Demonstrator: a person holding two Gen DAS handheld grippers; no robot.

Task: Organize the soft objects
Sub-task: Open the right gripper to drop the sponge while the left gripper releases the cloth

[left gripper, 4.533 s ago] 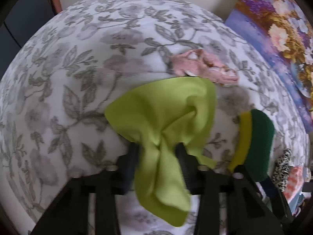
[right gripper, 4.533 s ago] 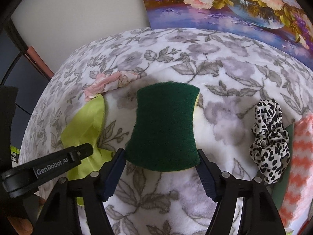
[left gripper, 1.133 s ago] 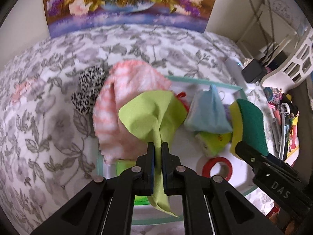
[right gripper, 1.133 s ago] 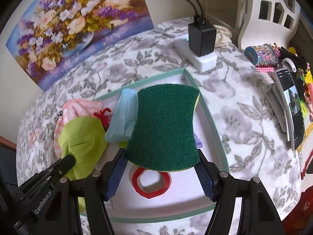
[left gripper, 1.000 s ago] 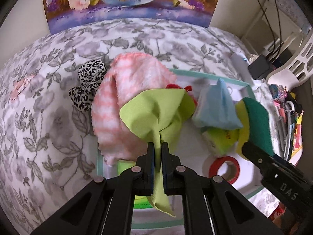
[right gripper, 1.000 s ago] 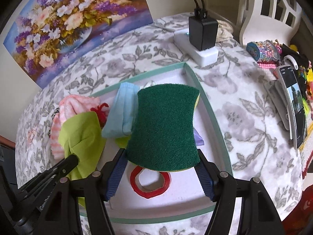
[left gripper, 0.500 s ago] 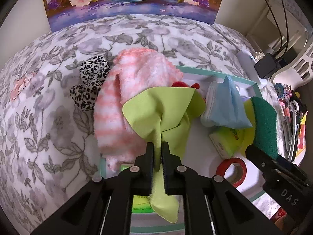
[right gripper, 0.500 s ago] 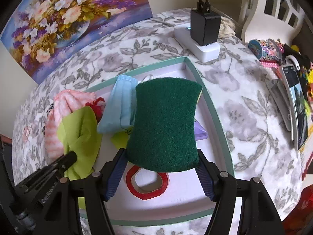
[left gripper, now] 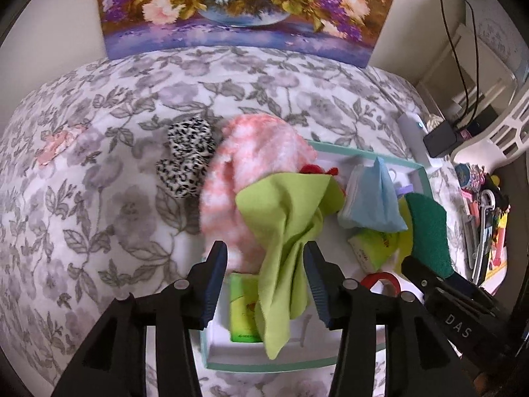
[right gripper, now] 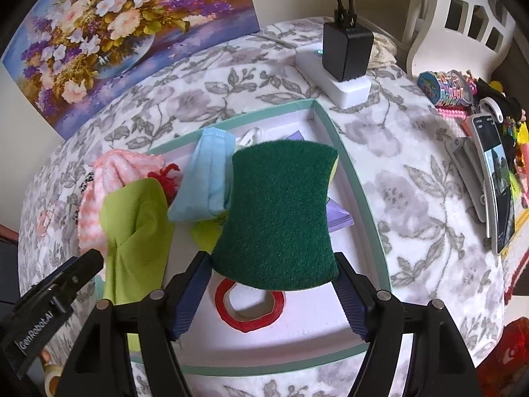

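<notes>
Shallow white tray with teal rim (right gripper: 358, 178) sits on the floral blanket (left gripper: 99, 172). Inside: light blue cloth (right gripper: 208, 178), red tape ring (right gripper: 249, 307), purple piece (right gripper: 337, 215) under the sponge's edge, yellow-green packet (left gripper: 373, 244), green packet (left gripper: 243, 311) at the near left corner. Pink-and-white fuzzy cloth (left gripper: 251, 162) drapes over the tray's left rim, a red yarn bit (right gripper: 167, 175) just beside it.

Left gripper (left gripper: 266, 284): jaws opening, lime green cloth (left gripper: 284, 231) hangs between them over the tray's left part; left pad clear of it, the cloth lies against the right finger.

Right gripper (right gripper: 271, 292): jaws opening, green scouring sponge (right gripper: 277, 215) between them above the tray, both pads at its lower corners.

Outside the tray: leopard-print scrunchie (left gripper: 186, 158) on the blanket left of the pink cloth, touching it. Black charger (right gripper: 345, 49) on a white power block (right gripper: 344, 89) behind the tray's far corner. Phone (right gripper: 496, 178) and small clutter at the right. Flower painting (left gripper: 244, 10) leans at the back wall.
</notes>
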